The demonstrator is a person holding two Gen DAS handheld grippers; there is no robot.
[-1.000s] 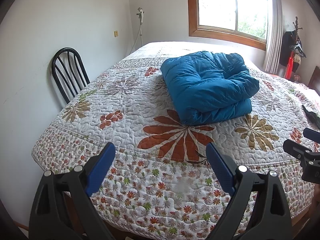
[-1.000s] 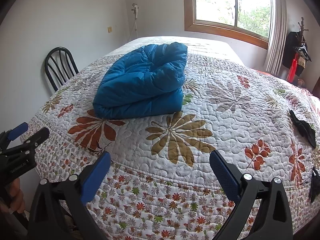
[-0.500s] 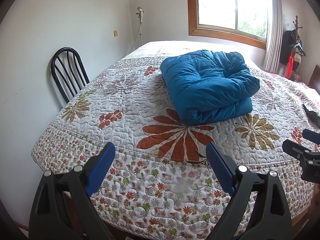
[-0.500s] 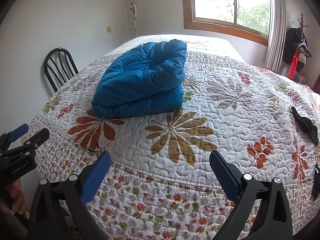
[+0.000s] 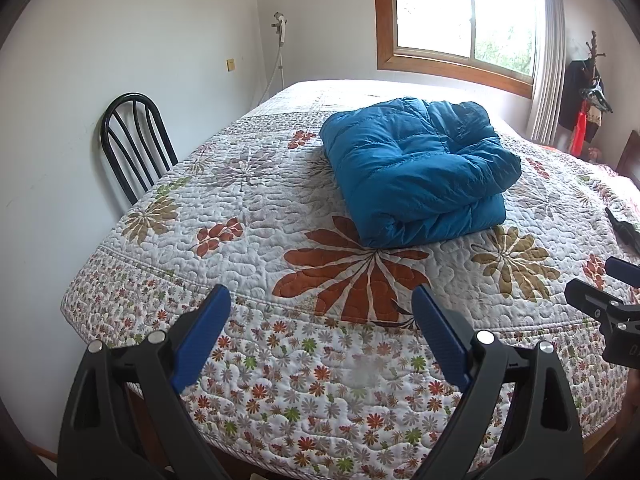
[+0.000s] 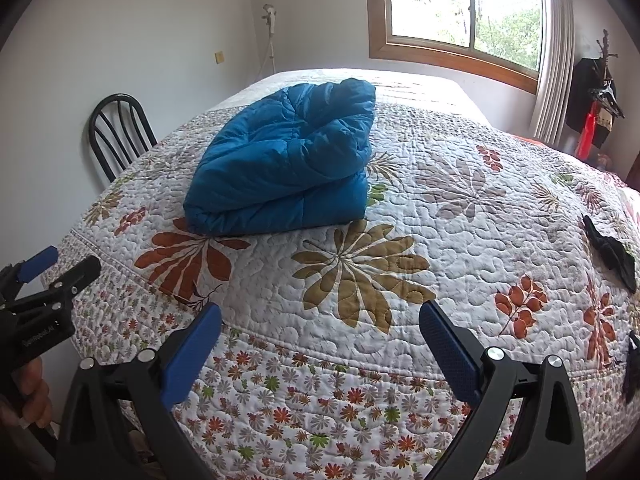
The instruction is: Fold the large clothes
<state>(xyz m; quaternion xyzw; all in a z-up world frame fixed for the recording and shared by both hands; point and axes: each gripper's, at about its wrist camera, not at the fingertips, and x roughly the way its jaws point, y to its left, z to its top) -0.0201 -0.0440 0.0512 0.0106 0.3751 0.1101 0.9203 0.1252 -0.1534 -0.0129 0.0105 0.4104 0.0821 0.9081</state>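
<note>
Black chair (image 5: 134, 140) sits by the wall on the left. Left gripper (image 5: 322, 322) hangs wide open over the bed (image 5: 248, 208) edge, holding nothing. The blue jacket (image 5: 416, 172) lies folded mid-bed. Right gripper (image 6: 320, 330) is also spread wide and empty, near the foot edge.

jacket (image 5: 416, 176): blue quilted cloth, puffy, slight sheen
bedspread (image 5: 248, 216): stitched cloth, matt, bumpy
chair (image 5: 132, 144): glossy black metal
window frame (image 6: 452, 58): varnished wood
fingers (image 6: 448, 350): textured blue pads
</note>
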